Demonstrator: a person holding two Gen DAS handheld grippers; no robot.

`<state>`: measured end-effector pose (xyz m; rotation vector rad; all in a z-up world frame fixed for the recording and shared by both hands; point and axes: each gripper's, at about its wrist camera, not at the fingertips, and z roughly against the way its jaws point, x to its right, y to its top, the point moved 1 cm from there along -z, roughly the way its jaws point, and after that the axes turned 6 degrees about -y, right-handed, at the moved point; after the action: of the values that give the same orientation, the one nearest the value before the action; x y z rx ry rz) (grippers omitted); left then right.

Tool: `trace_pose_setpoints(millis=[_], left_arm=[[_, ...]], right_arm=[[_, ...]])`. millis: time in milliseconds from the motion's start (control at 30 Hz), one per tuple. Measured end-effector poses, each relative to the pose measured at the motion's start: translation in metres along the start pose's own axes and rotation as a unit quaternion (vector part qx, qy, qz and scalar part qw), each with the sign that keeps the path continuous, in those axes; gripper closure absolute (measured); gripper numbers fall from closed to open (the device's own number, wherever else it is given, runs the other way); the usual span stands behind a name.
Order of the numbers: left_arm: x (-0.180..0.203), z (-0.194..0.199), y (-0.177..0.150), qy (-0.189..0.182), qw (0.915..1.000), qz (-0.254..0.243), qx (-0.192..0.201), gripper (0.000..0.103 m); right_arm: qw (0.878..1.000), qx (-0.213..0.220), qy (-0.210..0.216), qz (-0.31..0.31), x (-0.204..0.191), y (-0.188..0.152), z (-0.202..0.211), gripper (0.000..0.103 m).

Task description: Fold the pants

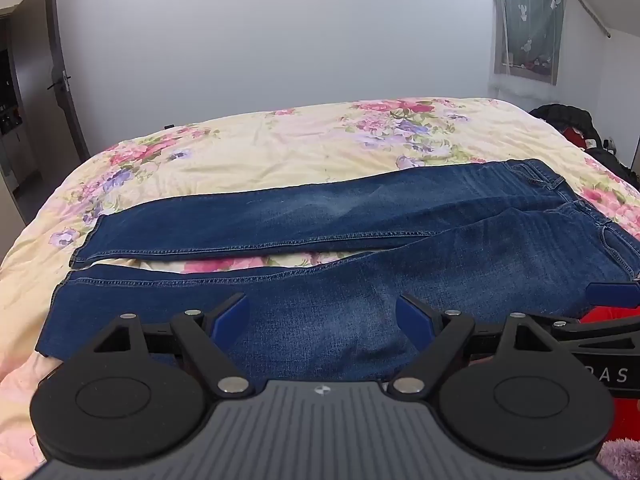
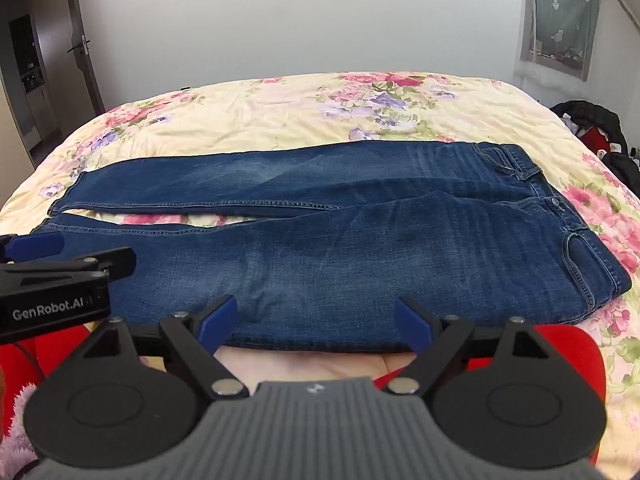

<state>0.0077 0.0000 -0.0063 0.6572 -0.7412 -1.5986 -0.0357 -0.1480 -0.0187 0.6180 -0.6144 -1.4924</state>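
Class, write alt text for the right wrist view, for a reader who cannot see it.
Blue jeans lie flat across a floral bedspread, waistband to the right, legs slightly parted to the left. The open right gripper hovers at their near edge, holding nothing, with the left gripper at the left edge of the picture.

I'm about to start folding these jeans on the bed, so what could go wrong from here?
1. The jeans' legs lie apart, showing a strip of floral quilt; folding now may leave them misaligned.
2. Both claws, left and right, are open over the near leg; they might pinch quilt along with denim.
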Motion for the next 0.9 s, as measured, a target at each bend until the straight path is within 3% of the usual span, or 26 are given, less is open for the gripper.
trace_pose_setpoints(millis=[900], left_arm=[[-0.003,0.002,0.001,0.007,0.9999,0.011,0.008,0.006]], right_arm=[[1.0,0.009,0.006,-0.003,-0.011,0.006,0.005,0.021]])
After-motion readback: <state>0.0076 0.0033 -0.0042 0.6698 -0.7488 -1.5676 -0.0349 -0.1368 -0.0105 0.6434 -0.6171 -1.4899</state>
